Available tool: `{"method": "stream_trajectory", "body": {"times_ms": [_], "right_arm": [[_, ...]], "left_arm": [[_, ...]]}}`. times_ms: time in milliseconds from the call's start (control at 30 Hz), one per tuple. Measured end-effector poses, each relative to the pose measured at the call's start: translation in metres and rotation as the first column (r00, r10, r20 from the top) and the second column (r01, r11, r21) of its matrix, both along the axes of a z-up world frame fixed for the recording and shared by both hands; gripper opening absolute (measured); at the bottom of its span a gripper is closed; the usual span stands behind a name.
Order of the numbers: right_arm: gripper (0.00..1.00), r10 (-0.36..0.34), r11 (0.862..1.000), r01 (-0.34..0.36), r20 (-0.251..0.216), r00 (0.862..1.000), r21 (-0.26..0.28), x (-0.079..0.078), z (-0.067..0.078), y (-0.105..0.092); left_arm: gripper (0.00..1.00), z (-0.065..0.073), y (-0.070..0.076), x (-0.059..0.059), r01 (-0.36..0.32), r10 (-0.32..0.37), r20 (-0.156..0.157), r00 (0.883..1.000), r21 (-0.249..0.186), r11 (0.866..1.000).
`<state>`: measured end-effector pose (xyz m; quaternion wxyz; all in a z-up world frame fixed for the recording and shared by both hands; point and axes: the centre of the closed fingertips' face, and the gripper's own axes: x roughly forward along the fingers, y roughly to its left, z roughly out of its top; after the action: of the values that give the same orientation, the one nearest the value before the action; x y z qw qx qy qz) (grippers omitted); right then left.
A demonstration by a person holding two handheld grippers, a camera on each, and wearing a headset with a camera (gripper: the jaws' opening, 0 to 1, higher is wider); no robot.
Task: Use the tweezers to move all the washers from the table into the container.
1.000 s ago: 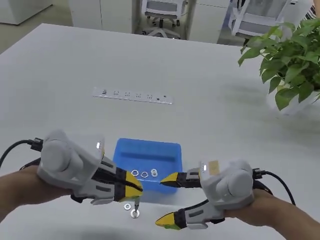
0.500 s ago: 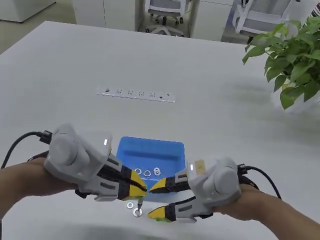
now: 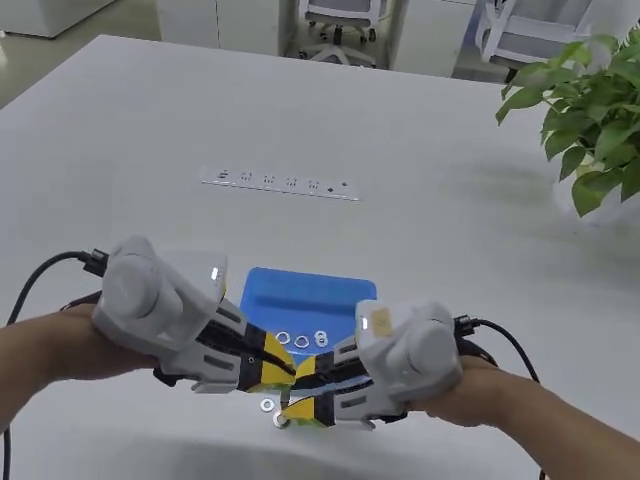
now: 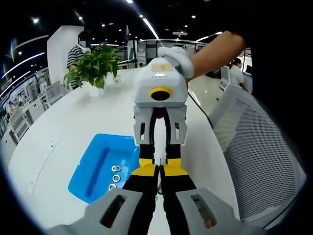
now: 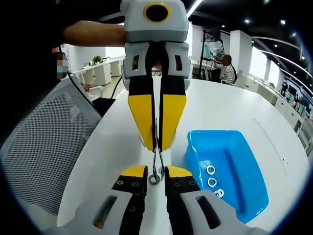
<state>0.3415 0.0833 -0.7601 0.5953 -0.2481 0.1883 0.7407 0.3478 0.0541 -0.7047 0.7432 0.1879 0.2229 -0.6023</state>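
Observation:
Thin metal tweezers [image 5: 158, 161] hang from my left gripper [image 3: 281, 369], which is shut on them. Their tips sit around a washer [image 5: 154, 179] on the white table. My right gripper [image 5: 155, 172] faces the left one nose to nose, and its jaws are shut on the tweezers' lower arms just above that washer. In the head view two washers [image 3: 267, 405] lie on the table under the grippers' tips. Just behind them stands the blue container [image 3: 305, 292] with three washers [image 3: 301, 341] inside. The left gripper view has the container [image 4: 95, 164] at the left.
A white power strip [image 3: 279, 184] lies further back on the table. A potted plant [image 3: 595, 110] stands at the far right. Office chairs stand beyond the table's far edge, and a mesh chair [image 4: 254, 147] is close by. Cables trail from both grippers.
My right gripper has moved left to meet the left gripper, and its wide-open jaws have come together on the tweezers. The left gripper has stayed over the loose washers.

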Motion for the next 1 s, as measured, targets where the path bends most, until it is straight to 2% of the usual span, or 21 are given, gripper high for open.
{"method": "stream_trajectory", "body": {"times_ms": [233, 1000], "right_arm": [[0.10, -0.004, 1.000, 0.004, 0.004, 1.000, -0.006, 0.0017, -0.0008, 0.0032], [0.08, -0.019, 1.000, 0.019, -0.003, 1.000, -0.022, 0.0008, -0.0007, 0.0005]], "left_arm": [[0.05, -0.0005, -0.0006, -0.0005, 0.002, -0.002, -0.002, 1.000, -0.001, 1.000], [0.06, -0.0006, -0.0022, 0.0003, -0.009, 0.009, 0.006, 1.000, 0.012, 1.000]]}}
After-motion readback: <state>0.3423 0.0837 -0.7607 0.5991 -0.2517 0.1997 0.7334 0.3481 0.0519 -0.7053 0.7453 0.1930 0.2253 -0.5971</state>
